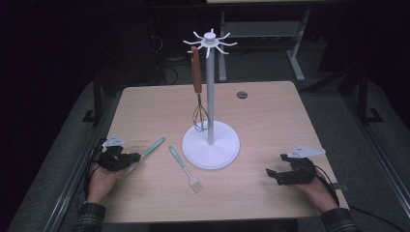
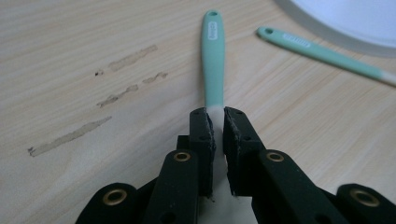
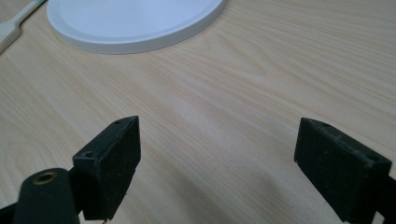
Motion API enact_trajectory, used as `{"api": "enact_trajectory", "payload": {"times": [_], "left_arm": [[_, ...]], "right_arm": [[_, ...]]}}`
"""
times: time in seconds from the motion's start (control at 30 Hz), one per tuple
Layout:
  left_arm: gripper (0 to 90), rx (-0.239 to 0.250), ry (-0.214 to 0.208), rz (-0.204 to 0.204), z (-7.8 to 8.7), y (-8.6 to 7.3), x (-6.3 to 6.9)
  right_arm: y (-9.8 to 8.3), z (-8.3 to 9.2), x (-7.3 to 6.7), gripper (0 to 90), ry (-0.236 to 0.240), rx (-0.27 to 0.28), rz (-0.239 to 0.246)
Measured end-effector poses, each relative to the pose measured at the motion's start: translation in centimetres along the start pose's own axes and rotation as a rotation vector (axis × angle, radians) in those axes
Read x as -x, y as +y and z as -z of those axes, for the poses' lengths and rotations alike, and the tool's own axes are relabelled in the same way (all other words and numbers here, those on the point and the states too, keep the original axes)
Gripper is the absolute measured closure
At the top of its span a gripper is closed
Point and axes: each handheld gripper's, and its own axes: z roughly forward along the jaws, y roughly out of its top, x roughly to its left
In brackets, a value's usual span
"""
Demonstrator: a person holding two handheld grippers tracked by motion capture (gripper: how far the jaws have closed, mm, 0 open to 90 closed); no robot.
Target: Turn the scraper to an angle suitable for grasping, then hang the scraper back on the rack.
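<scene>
left hand: your left gripper [image 1: 133, 157] lies low at the bench's [image 1: 270, 111] left edge, forearm coming in from below, pointing right and away from you.
left fingers: clenched on the pale blade end of the mint-green spatula [image 2: 213, 56], which lies flat on the bench.
right hand: your right gripper [image 3: 219, 163] rests near the right edge, aimed left toward the white stand base [image 3: 135, 23].
right fingers: released, spread wide over bare wood.

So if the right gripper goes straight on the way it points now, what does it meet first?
Probably the white round base of the stand. The right gripper hangs open over bare table, and nothing lies between its jaws and that base. The depth is hard to judge, so it could also slide past the base's near edge.
</scene>
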Motion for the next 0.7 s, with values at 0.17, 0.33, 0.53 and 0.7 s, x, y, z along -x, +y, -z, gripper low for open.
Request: {"api": "enact_trajectory", "payload": {"times": [0.17,0.33,0.53,0.7], "left_arm": [[82.3,0.046,-0.019,0.004,1.0,0.3,0.7],[82.3,0.09,-0.054,0.006,1.7,0.6,1.8],[82.3,0.119,-0.104,-0.014,2.1,1.0,3.4],[82.4,0.155,-0.164,-0.017,2.0,1.6,5.1]], "right_arm": [[0.2,0.3,0.0,13.3,-0.002,0.006,-0.002],[0.7,0.6,-0.2,12.6,0.022,0.007,-0.038],[0.8,0.3,-0.9,13.3,0.042,0.0,-0.05],[1.0,-0.1,-1.5,14.4,0.083,0.011,-0.043]]}}
